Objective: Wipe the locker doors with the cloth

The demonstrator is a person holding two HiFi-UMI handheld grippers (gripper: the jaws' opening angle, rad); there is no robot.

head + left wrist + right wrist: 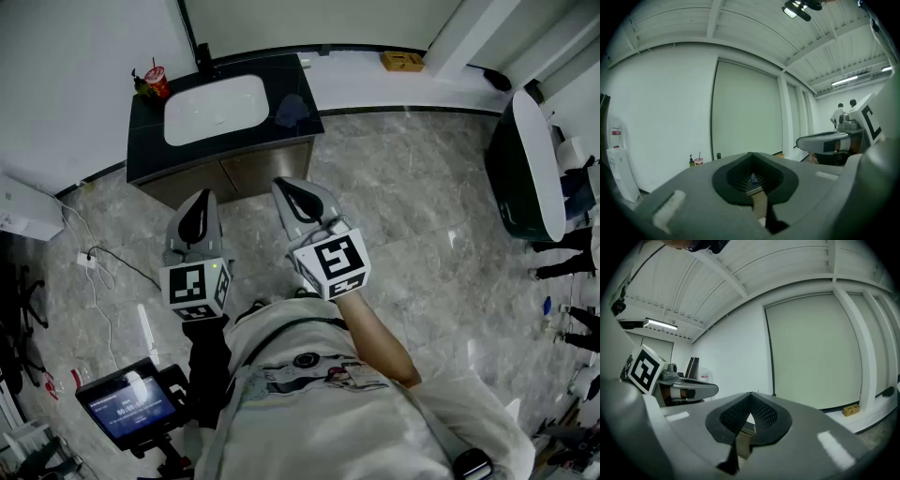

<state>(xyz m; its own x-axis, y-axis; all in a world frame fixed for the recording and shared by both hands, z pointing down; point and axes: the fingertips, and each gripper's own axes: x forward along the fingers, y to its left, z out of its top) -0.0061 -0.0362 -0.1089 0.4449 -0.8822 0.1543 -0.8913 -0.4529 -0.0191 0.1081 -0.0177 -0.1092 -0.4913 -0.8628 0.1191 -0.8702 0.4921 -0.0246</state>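
The person stands on the marble floor facing a dark counter (pixel 148 155) with a white basin (pixel 216 110) set in it. Both tools are held out in front, close to level. The left gripper (pixel 195 217) is clenched with nothing in it, and so is the right gripper (pixel 302 199): each one's own view shows the pads meeting at the tip with only the room behind them.

The cloth (pixel 292 110) is a dark blue crumpled heap on the counter's right end, just beside the basin and well apart from both tools. It lies ahead of the right gripper, almost on its line, so I'd judge that hand has the shorter reach. Bunched as it is, it has no long axis to line up with.

The only doors I can pick out are the brown cabinet fronts (pixel 246 172) under the counter, facing the person. Whether they are the lockers meant, I can't say.

Only the head view shows the cloth and those doors plainly. The gripper views look too high, at a white wall and a pale panel. The left gripper view catches the red cup (pixel 698 161) at the back of the counter, while the right gripper view shows a yellow box (pixel 851 409) on a ledge.
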